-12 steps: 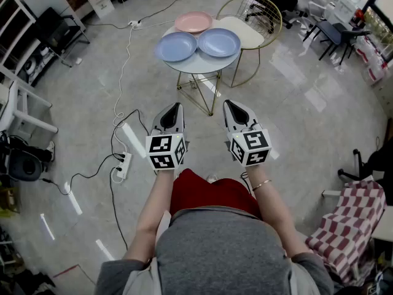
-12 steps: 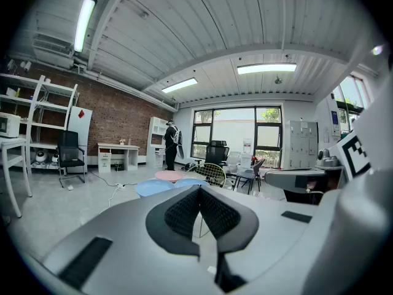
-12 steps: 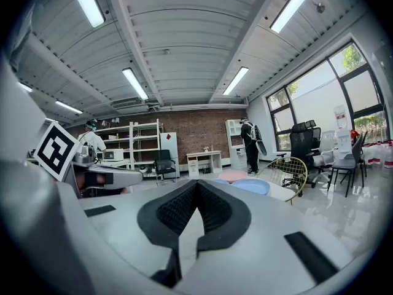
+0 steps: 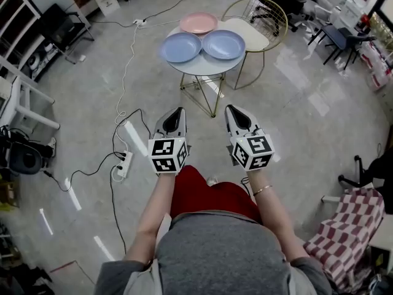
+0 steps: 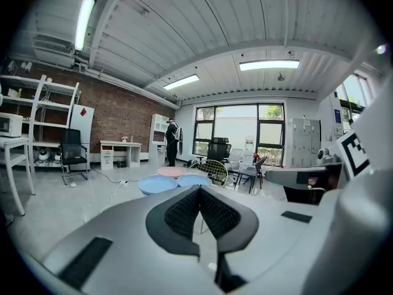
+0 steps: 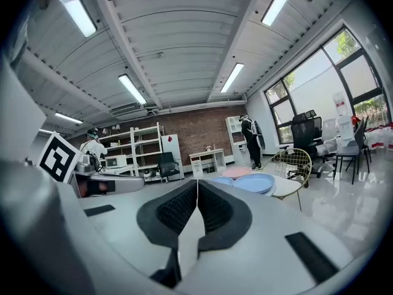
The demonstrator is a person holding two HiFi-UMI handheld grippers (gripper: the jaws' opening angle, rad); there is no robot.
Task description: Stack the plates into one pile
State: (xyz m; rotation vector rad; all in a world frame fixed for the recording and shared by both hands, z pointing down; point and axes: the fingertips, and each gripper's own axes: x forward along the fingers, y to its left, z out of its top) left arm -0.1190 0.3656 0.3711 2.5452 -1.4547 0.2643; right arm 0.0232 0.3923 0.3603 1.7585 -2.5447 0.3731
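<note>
We are seeing a gold wire chair (image 4: pixel 247 34) standing just beside the round counter (image 4: pixel 206 65), a white power strip (image 4: pixel 123 163) lying on the floor (image 4: pixel 307 134), and a checked cloth (image 4: pixel 344 238) at right.

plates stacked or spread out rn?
Spread out. The pink plate, the left blue plate and the right blue plate lie side by side on the round table, not piled.

From the head view, I saw the left gripper (image 4: pixel 178 110) and the right gripper (image 4: pixel 229 109) as pale grey shells tapering to a point. Each carried a white cube (image 4: pixel 167 155) printed with black square markers. Their pads (image 5: pixel 184 211) were black with a fine dotted texture. The person wore a grey short-sleeved top (image 4: pixel 221 251) over a red garment (image 4: pixel 206 192), with a thin bracelet (image 4: pixel 262 189) on the right wrist.
</note>
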